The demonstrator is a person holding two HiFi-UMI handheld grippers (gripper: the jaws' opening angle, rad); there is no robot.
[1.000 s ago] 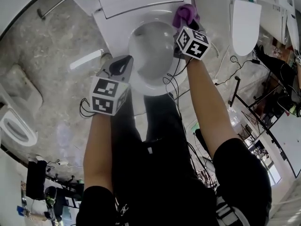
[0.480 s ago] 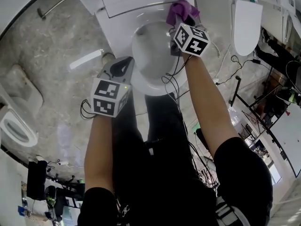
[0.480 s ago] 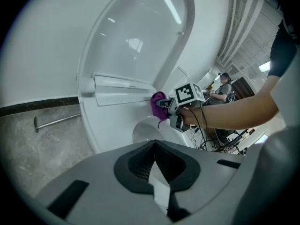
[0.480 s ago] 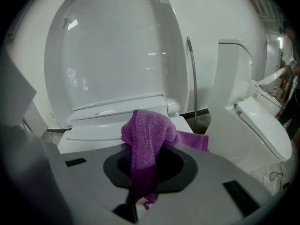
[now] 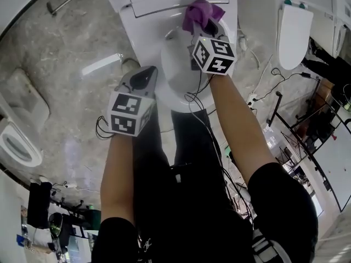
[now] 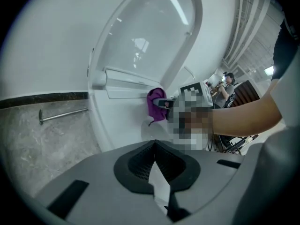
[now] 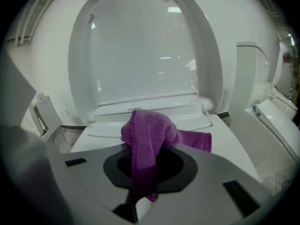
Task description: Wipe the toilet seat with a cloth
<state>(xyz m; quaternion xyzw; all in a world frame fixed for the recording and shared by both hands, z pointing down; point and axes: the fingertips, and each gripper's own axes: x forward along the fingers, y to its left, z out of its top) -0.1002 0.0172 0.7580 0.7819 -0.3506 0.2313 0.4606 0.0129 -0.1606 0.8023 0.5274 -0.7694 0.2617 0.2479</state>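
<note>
My right claw (image 7: 140, 184) was clamped on the purple cloth (image 7: 146, 137). A fold was pinched between the jaws, the rest was bunched over their tips, and one loose corner trailed off to the right. In the head view the cloth sat at the back of the toilet seat (image 5: 167, 97), just in front of the hinge (image 7: 150, 107) and below the raised lid (image 7: 140, 46). I could not tell whether it was pressed flat on the seat or only brushing it.

My left claw (image 6: 157, 175) had its jaws together with nothing in them. It was held near the seat's front left edge, well apart from the cloth.

What mattered to me was this. The seat's long axis ran from the hinge back toward my legs, and the cloth lay at the far end, ahead of the right claw and a little right of the middle of the bowl (image 5: 181, 64). The right hand was plainly the nearer one. I judged the coming stroke to be a pull along the ring toward me. The bunch would need to stay low enough to bear on the seat, so the claw tips did not scrape it.
</note>
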